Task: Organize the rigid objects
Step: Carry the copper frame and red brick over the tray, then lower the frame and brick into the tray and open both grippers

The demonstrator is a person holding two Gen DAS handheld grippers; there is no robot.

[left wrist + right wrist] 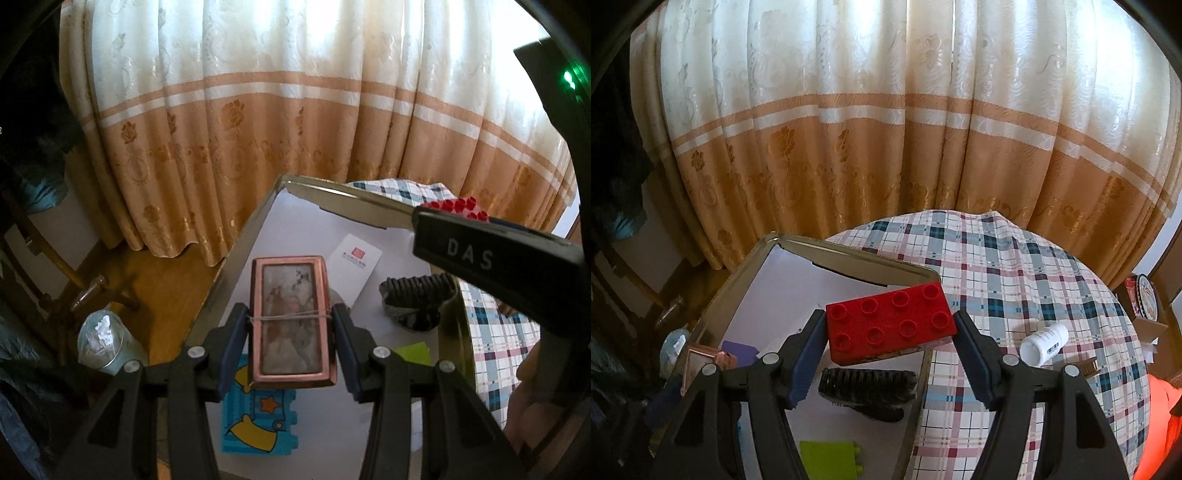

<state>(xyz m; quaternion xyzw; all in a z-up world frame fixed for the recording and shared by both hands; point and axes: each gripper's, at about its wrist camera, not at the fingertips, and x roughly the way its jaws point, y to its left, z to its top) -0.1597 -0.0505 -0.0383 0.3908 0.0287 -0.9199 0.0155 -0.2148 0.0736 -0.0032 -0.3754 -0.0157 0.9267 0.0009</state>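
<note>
the left gripper (291,350) has its jaws clamped on the sides of a copper-framed box (291,321) bound with a rubber band, held above the white floor of a metal tin (243,236) where a white card (354,269), a black brush (413,295) and a blue star-printed block (255,413) lie. the right gripper (890,347) holds a red studded brick (890,321) between its jaws over the tin's right rim, above the brush and a green block (831,458). a white bottle (1043,343) lies on its side on the plaid cloth (1015,277) just right of the tin.
</note>
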